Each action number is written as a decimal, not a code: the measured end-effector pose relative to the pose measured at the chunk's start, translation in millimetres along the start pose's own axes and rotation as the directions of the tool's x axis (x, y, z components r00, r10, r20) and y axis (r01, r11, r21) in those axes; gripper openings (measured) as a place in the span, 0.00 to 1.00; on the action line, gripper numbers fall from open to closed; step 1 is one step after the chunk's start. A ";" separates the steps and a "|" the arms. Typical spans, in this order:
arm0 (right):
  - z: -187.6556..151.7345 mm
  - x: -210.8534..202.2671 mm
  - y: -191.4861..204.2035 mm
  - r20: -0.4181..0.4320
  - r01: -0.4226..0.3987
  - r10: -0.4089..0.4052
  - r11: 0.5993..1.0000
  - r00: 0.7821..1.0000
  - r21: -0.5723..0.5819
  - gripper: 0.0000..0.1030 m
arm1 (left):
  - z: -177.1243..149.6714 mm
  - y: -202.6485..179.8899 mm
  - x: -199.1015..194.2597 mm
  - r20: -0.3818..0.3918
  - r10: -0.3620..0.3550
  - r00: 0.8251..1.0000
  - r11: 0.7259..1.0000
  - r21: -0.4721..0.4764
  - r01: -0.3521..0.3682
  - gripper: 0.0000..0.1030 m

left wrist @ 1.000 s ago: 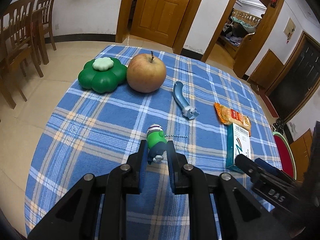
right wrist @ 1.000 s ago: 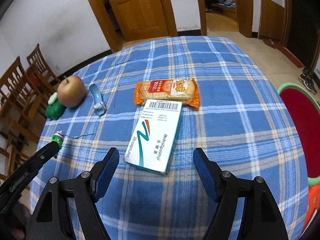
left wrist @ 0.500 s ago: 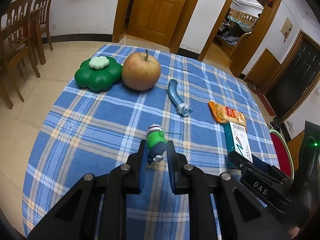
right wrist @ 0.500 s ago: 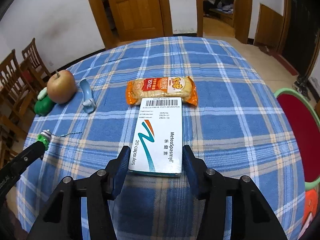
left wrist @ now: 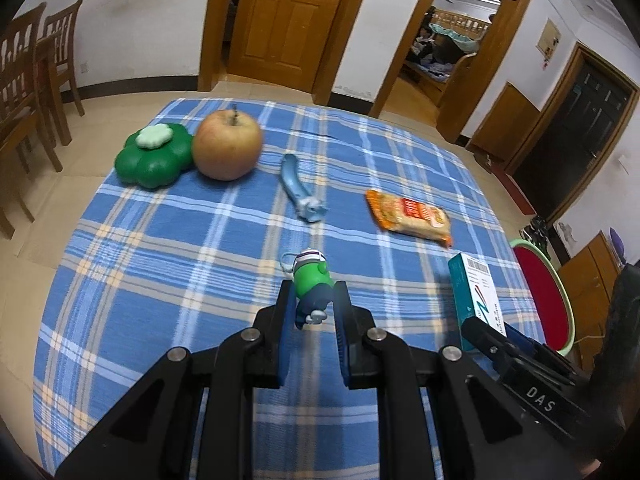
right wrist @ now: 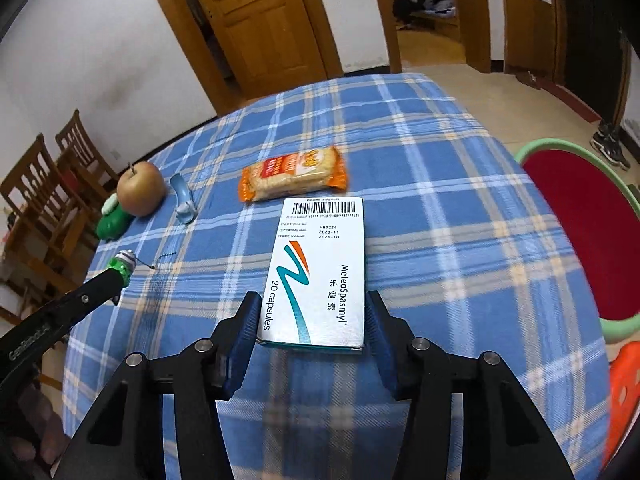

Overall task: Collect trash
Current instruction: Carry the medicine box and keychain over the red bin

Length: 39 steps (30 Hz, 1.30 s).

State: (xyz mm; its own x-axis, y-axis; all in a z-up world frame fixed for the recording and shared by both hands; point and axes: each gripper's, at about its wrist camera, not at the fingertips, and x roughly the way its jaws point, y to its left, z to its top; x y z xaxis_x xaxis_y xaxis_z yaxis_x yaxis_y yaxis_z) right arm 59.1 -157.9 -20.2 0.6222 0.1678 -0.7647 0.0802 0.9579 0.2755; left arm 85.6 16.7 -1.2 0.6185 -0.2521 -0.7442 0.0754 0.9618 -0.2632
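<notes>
My left gripper (left wrist: 314,287) is shut on a small green figurine (left wrist: 311,280) with a striped cap and a bead chain, held a little above the blue plaid tablecloth (left wrist: 168,264). My right gripper (right wrist: 313,300) is shut on a white and teal medicine box (right wrist: 320,264), its pads pressing on the long sides near the close end. The same box (left wrist: 474,296) shows at the right of the left wrist view. An orange snack packet (right wrist: 292,178) lies just beyond the box.
An apple (left wrist: 227,145), a green clover-shaped object (left wrist: 154,156) and a light blue toy (left wrist: 298,188) lie on the far left of the table. A red basin with a green rim (right wrist: 584,232) sits off the right edge. Wooden chairs (left wrist: 24,80) stand at the left.
The right jaws closed from wide apart onto the medicine box, and the box has drawn back from the snack packet. The left gripper, still holding the figurine, shifted slightly over the cloth.
</notes>
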 end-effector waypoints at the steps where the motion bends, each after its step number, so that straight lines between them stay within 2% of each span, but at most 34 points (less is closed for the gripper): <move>1: -0.4 -3.6 -4.5 0.006 0.001 -0.001 1.000 1.000 0.009 0.51 | -0.4 -4.1 -0.5 -0.001 -0.005 1.000 1.000 0.008 0.005 0.17; 16: -4.0 -45.8 -94.9 0.078 0.059 -0.075 0.980 0.994 0.191 0.51 | 0.3 -84.7 7.9 -0.053 -0.112 0.992 0.984 0.136 0.119 0.17; 30: -2.6 -58.8 -187.8 0.107 0.114 -0.164 0.923 0.981 0.367 0.52 | -0.7 -164.2 33.5 -0.130 -0.181 0.975 0.945 0.253 0.209 0.17; 39: -5.9 -60.9 -223.3 0.108 0.130 -0.195 0.892 0.975 0.433 0.53 | -1.4 -203.0 46.9 -0.156 -0.193 0.969 0.922 0.310 0.234 0.17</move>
State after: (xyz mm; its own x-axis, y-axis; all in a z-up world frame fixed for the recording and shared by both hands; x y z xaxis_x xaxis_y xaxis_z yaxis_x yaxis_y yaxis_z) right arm -1.3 -380.6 -38.5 0.6749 -0.0483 -0.7363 0.4901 0.7753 0.3983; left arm 98.1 -190.5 16.5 0.4622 -0.4470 -0.7659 0.4565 0.8604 -0.2266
